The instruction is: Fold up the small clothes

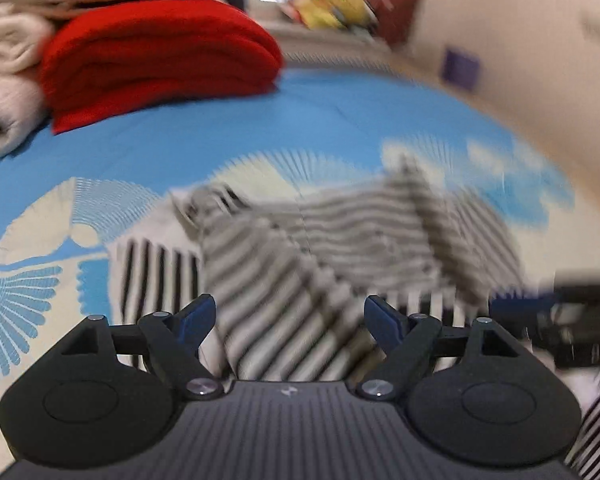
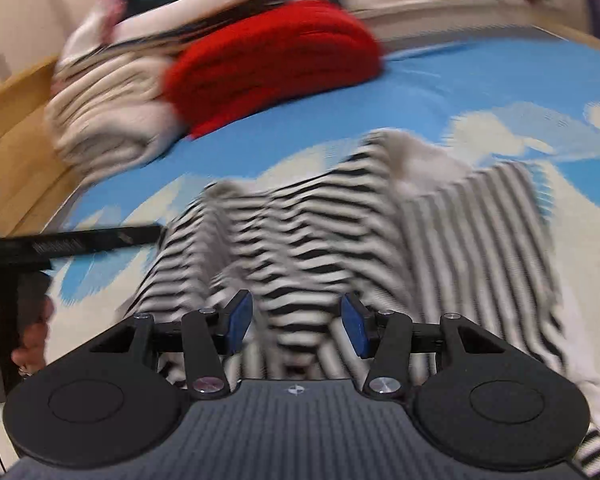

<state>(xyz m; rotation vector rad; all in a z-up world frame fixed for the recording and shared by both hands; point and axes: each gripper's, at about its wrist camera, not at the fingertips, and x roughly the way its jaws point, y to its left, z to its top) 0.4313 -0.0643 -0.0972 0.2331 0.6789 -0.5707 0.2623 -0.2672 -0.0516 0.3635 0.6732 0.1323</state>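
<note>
A small black-and-white striped garment [image 1: 340,232] lies crumpled on a blue and cream patterned bed sheet [image 1: 220,132]. My left gripper [image 1: 290,320] hovers over its near edge, jaws spread wide, nothing between the blue pads. In the right wrist view the same striped garment [image 2: 320,216] spreads out ahead, its pale inside showing near the top. My right gripper [image 2: 297,322] sits low over a bunched fold, jaws half apart, and the pads do not visibly press on the cloth. Both views are motion-blurred.
A folded red knit [image 1: 160,56] [image 2: 276,60] and cream knitwear [image 1: 4,80] [image 2: 108,120] are stacked at the far left of the bed. A wooden bed edge [image 2: 16,140] runs along the left. A person's hand [image 2: 32,332] grips a black tool handle at the left.
</note>
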